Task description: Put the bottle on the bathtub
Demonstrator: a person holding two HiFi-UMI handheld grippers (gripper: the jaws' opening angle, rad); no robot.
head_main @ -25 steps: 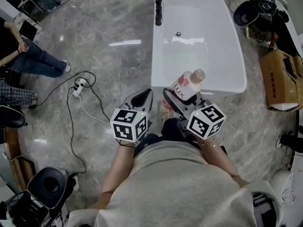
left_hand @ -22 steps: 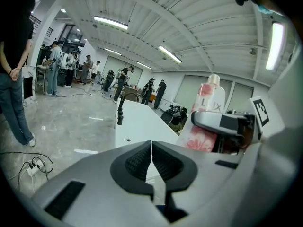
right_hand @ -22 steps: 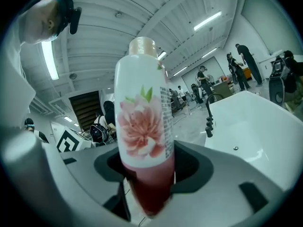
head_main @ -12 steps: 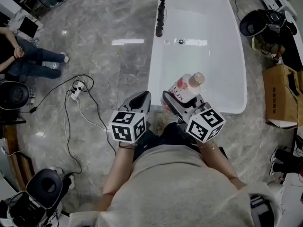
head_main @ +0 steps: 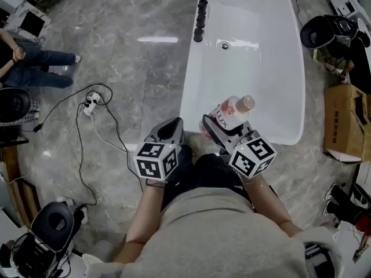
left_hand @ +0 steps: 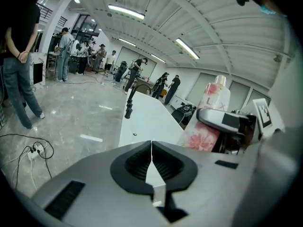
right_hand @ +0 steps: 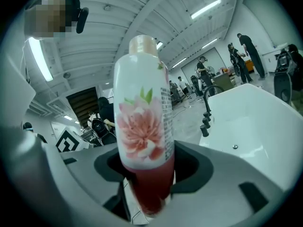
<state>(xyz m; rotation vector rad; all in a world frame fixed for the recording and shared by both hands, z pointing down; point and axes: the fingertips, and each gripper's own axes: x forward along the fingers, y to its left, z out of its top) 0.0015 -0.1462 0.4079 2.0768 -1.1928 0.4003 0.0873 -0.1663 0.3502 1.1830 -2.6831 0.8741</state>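
Bottle (head_main: pixel 231 112): clamped in right gripper (right_hand: pixel 147 178) — now nearer the near end of bathtub (head_main: pixel 261 68); placing close.
Left gripper (left_hand: pixel 151 148): jaws together, empty.

In the head view there is one bottle (head_main: pixel 231 112), one white bathtub (head_main: pixel 255 62) with one black faucet (head_main: pixel 202 13) at top centre, and two grippers low in the middle: the left gripper (head_main: pixel 170 126) and the right gripper (head_main: pixel 215 122). One cardboard box (head_main: pixel 342 117) sits at the right edge, one power strip (head_main: pixel 90 104) at the left, and one person in jeans (head_main: pixel 40 77) at the upper left.
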